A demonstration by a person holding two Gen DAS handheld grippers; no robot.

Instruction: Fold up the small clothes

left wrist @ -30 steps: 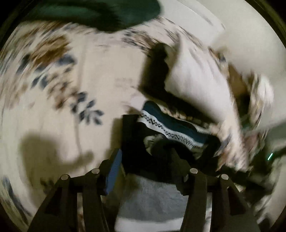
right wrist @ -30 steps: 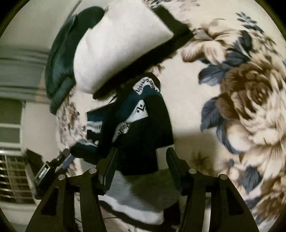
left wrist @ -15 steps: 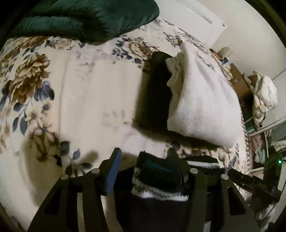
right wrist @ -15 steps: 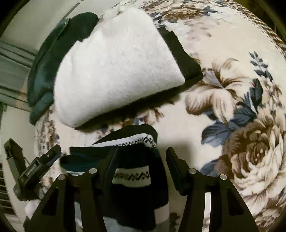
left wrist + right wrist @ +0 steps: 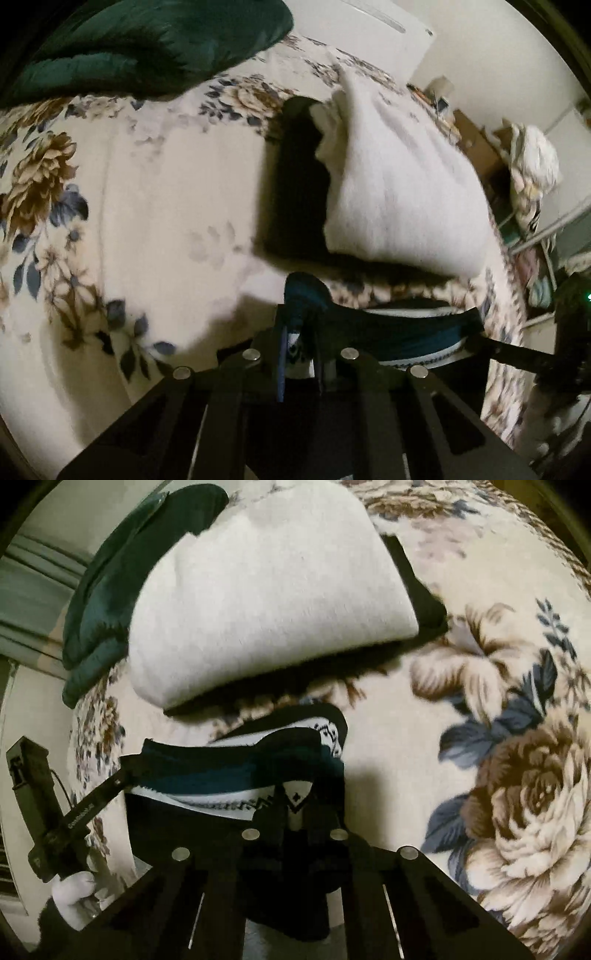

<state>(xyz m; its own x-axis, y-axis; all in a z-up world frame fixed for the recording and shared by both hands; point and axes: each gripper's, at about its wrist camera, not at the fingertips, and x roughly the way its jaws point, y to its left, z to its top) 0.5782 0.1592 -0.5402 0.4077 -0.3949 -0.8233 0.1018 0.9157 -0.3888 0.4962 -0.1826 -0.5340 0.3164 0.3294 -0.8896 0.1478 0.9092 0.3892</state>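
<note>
Both grippers have closed since half a sec ago: they were spread then, w/ the patterned garment loose between the fingers, now each one pinches it. Left gripper [image 5: 299, 354] has its jaws pressed together on a bunched teal corner of the patterned garment [image 5: 402, 328], which stretches off to the right as a taut band toward the right gripper [image 5: 491, 341], seen dark at that edge. From the right wrist cam, right gripper [image 5: 295, 812] is likewise clamped on the white zigzag-trim edge of the patterned garment [image 5: 236, 775]; fabric runs left to the left gripper [image 5: 127, 775], held by a white-gloved hand [image 5: 75, 890]. Garment is dark navy/teal w/ white bands, held up just above the floral blanket [image 5: 517, 738], rest of it hanging below the fingers. Just beyond it lies a folded white towel [image 5: 266, 590] on top of a black folded item [image 5: 299, 184]. Dark green blanket [image 5: 147, 40] sits at the far edge. Left cam view is somewhat blurred.
</note>
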